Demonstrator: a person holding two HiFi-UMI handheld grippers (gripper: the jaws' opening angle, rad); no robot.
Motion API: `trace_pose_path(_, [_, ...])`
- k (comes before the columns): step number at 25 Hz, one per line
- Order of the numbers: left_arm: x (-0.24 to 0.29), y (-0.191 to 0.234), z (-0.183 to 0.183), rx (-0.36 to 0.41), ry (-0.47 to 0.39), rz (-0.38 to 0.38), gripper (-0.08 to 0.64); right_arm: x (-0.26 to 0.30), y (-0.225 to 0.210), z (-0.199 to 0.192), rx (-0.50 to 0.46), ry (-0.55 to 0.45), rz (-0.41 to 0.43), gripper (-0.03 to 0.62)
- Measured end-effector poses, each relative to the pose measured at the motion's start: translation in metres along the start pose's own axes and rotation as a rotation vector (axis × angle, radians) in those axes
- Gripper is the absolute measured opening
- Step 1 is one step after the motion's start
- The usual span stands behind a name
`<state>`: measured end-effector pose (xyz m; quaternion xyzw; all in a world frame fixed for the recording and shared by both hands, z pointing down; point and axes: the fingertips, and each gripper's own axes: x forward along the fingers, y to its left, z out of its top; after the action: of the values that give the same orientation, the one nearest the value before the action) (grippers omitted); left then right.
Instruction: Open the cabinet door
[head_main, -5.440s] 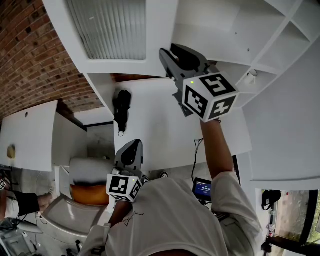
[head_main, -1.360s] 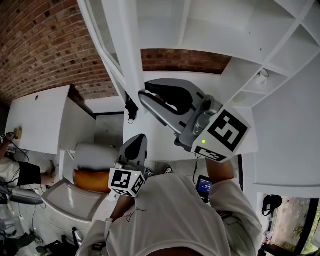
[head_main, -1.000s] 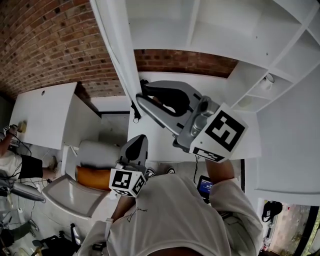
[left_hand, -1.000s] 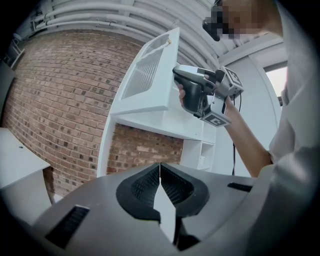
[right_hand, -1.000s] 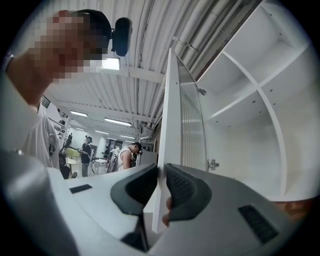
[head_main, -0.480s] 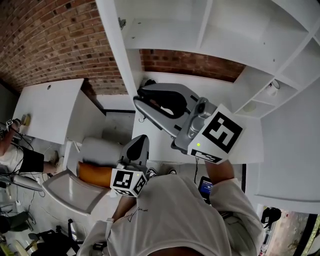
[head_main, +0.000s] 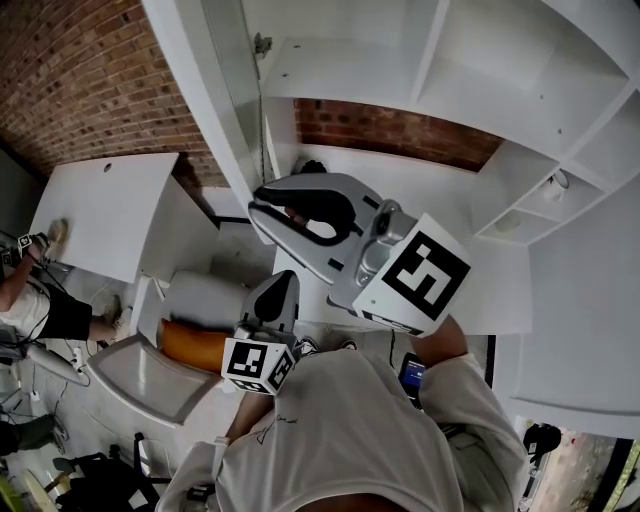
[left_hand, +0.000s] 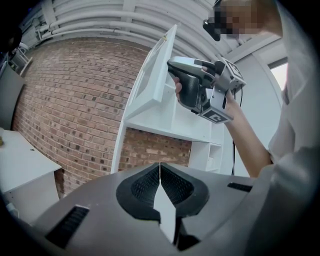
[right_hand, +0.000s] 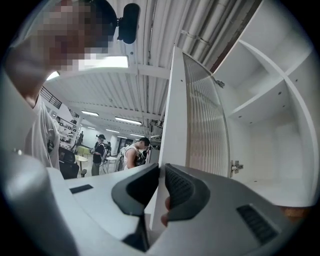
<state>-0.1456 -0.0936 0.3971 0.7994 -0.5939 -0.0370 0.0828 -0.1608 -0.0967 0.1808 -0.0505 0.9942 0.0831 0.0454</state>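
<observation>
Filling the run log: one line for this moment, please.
cabinet door: open | right gripper: shut on its edge | left gripper: shut, empty

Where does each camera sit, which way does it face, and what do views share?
Head view: on the person's head, facing forward-down; shows shirt, left gripper, right gripper at the cabinet door.
Left gripper view: on that gripper, past its shut jaws toward brick wall and shelves; shows the right arm.
Right gripper view: looks along jaws clamped on the door's edge; shows the shirt.
Shared: the door in all three.
</observation>
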Motion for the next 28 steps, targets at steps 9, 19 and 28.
trace_pose_path(9, [-0.010, 0.020, 0.001, -0.004, -0.012, 0.029, 0.018, 0.041, 0.018, -0.004, 0.010, 0.037, 0.026, 0.046])
trace_pose_path(19, [-0.020, 0.042, 0.006, -0.010, -0.015, 0.049, 0.018, 0.083, 0.019, 0.002, 0.036, 0.005, 0.034, 0.029])
trace_pose_path(28, [-0.018, 0.045, 0.002, -0.024, -0.002, 0.027, 0.018, 0.080, 0.014, -0.009, 0.058, 0.029, 0.002, 0.026])
